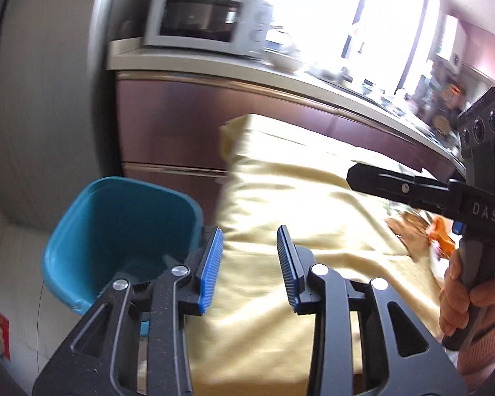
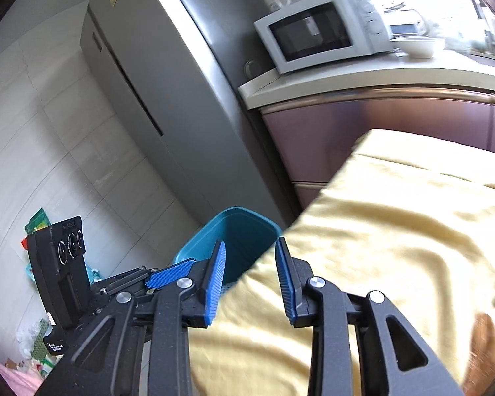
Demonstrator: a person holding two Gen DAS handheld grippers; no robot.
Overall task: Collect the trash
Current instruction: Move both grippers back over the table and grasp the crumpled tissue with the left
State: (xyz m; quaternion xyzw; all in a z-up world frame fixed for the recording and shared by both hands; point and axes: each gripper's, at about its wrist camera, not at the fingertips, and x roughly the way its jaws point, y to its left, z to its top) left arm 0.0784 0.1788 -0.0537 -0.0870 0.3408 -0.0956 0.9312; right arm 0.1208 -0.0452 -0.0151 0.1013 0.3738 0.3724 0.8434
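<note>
Both the left gripper [image 1: 250,250] and right gripper [image 2: 250,265] have jaws partly open, holding nothing, over the yellow-clothed counter [image 1: 297,198]. The teal bin [image 2: 237,231] stands on the floor at the counter's left edge; wrappers [image 1: 419,231] lie far right.

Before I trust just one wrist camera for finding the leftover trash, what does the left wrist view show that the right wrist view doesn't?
Only the left wrist view shows the wrappers lying on the yellow cloth, and a hand gripping the right gripper's handle.

Only the right wrist view shows the litter on the floor, and the grey fridge's front.

Both show the blue bin, the microwave on the counter, and their own gripper with jaws open and nothing between them: left gripper, right gripper.
</note>
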